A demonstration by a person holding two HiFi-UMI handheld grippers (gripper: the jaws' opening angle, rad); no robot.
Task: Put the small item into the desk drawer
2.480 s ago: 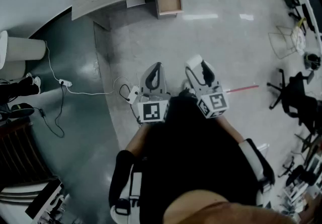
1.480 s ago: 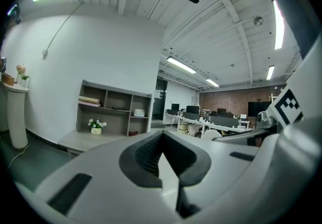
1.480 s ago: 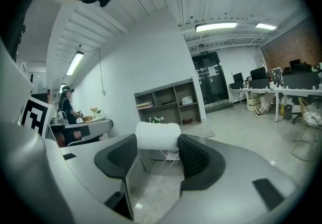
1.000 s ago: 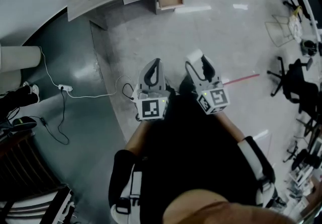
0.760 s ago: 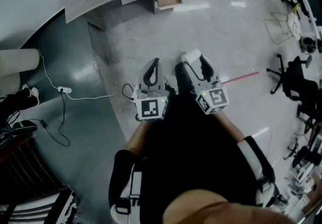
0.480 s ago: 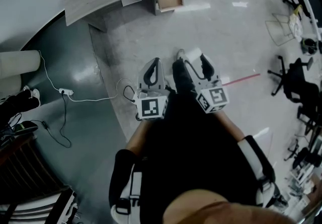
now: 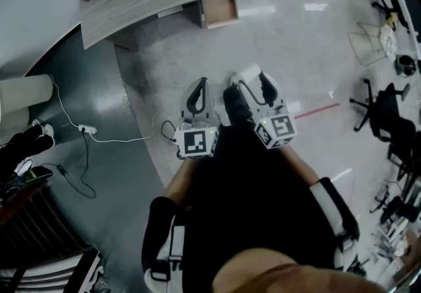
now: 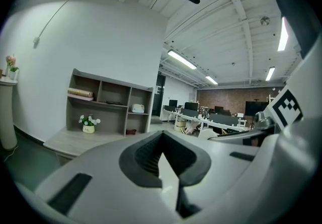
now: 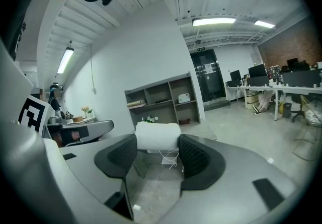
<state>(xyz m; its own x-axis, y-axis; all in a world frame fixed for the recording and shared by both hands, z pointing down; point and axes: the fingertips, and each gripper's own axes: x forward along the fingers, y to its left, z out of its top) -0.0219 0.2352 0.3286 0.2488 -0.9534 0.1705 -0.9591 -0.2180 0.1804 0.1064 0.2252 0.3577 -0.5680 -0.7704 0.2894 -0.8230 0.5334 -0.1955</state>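
White, soft cylindrical roll (image 9: 157, 132) clamped in right gripper (image 9: 157, 143) w/ ribbed jaws; left gripper (image 8: 161, 140) closed, empty.

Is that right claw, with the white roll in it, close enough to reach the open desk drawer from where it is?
Probably not yet. The right claw holds the white roll well short of the open drawer; bare floor lies between, so nothing blocks walking closer.
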